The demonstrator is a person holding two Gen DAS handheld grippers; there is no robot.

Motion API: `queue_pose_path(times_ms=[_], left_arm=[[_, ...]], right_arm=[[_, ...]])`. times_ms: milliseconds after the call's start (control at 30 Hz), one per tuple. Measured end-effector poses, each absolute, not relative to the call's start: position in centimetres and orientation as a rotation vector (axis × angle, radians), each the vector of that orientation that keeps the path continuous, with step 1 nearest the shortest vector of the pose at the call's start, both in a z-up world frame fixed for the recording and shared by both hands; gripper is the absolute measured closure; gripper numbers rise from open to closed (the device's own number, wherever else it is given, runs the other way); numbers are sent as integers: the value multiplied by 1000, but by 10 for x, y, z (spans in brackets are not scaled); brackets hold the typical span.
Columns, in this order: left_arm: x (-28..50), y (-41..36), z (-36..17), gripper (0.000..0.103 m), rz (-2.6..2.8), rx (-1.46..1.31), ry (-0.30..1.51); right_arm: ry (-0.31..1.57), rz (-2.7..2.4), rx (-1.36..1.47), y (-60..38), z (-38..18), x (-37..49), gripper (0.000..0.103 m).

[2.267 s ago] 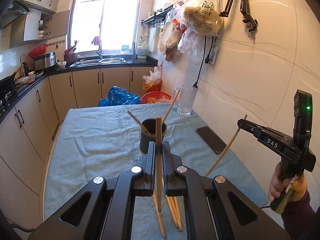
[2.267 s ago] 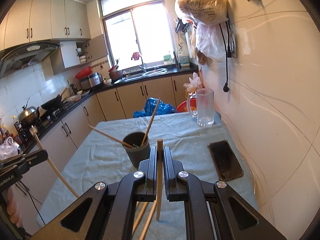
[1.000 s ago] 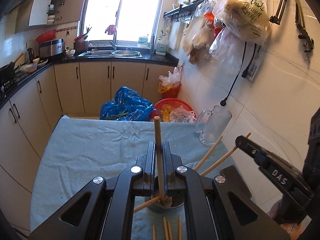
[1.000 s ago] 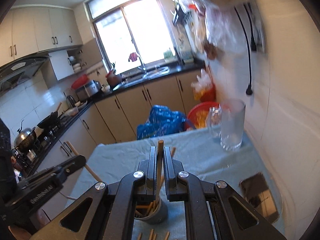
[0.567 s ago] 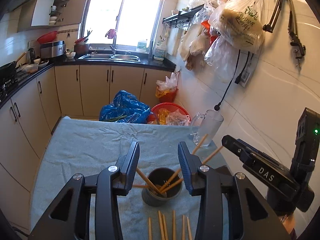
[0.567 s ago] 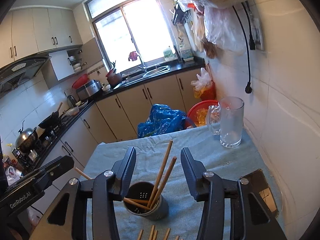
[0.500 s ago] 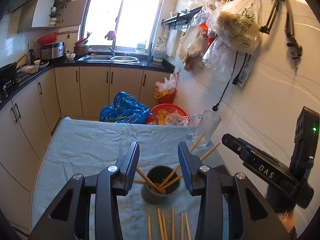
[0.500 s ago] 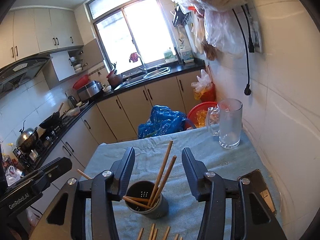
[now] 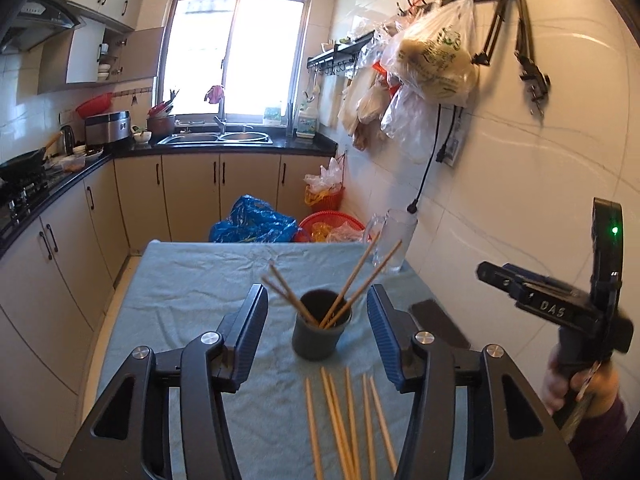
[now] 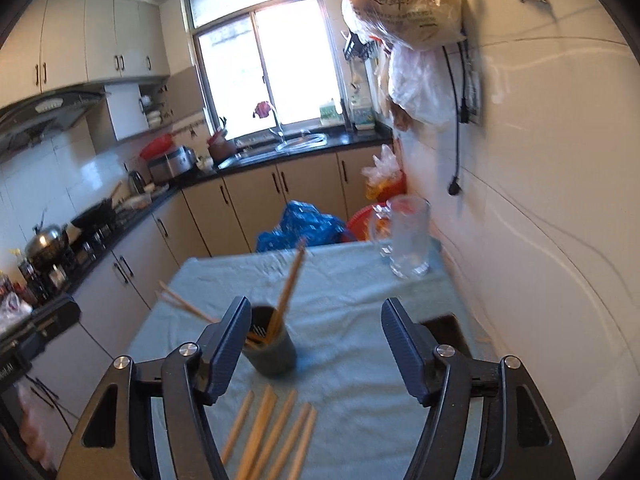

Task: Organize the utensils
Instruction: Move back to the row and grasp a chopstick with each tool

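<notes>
A dark grey utensil cup point(image 9: 321, 335) stands on the blue-cloth table point(image 9: 192, 276) with several wooden chopsticks point(image 9: 356, 280) leaning out of it. It also shows in the right wrist view point(image 10: 272, 354). Several loose chopsticks point(image 9: 344, 416) lie on the cloth just in front of the cup, also seen in the right wrist view point(image 10: 272, 432). My left gripper point(image 9: 316, 324) is open and empty, its fingers either side of the cup from behind. My right gripper point(image 10: 312, 344) is open and empty, above the cloth to the right of the cup; its body point(image 9: 560, 312) shows at the right.
A glass mug point(image 10: 408, 236) stands at the table's far right by the tiled wall. A black phone point(image 9: 438, 322) lies on the cloth right of the cup. Blue bag point(image 9: 256, 224) and red baskets point(image 9: 332, 224) sit beyond the table. Cabinets run along the left.
Both grippers opened and dropped their chopsticks into the cup, then drew back from it. The right gripper has swung right, its view blurred.
</notes>
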State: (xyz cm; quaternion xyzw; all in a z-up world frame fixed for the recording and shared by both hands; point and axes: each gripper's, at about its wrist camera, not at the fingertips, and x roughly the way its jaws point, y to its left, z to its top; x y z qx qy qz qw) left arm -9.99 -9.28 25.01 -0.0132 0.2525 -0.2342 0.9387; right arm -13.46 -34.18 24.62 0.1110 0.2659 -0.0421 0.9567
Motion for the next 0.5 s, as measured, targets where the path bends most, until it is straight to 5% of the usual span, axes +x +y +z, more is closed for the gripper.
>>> queue_pose_path(times_ms=[500], left_arm=[[-85, -93, 130, 49, -435, 40, 793]], right_arm=[[792, -115, 214, -362, 163, -158, 23]])
